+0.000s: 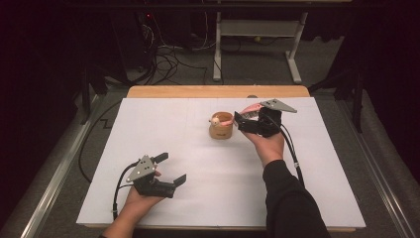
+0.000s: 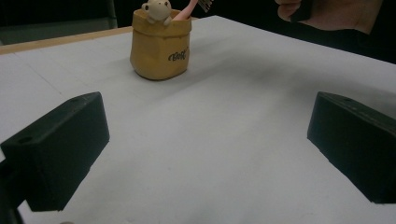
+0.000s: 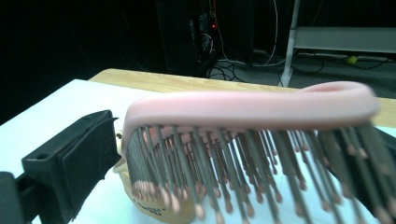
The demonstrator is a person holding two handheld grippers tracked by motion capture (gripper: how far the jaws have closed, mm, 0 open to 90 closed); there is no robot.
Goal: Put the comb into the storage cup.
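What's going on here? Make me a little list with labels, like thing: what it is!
holder: yellow-brown pot with a small animal figure on its rim, upright on the white table
brush: pink hairbrush, handle end in the pot, bristles down
right gripper: right gripper beside the pot, jaws either side of the brush head; grip cannot be told
left gripper: left gripper open, holding nothing, resting on the table near the person

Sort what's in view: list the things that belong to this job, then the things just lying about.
In the job:
pink hairbrush
yellow holder
right claw, at the brush head

Just about:
left claw, open over bare table
desk frame and cables on the floor
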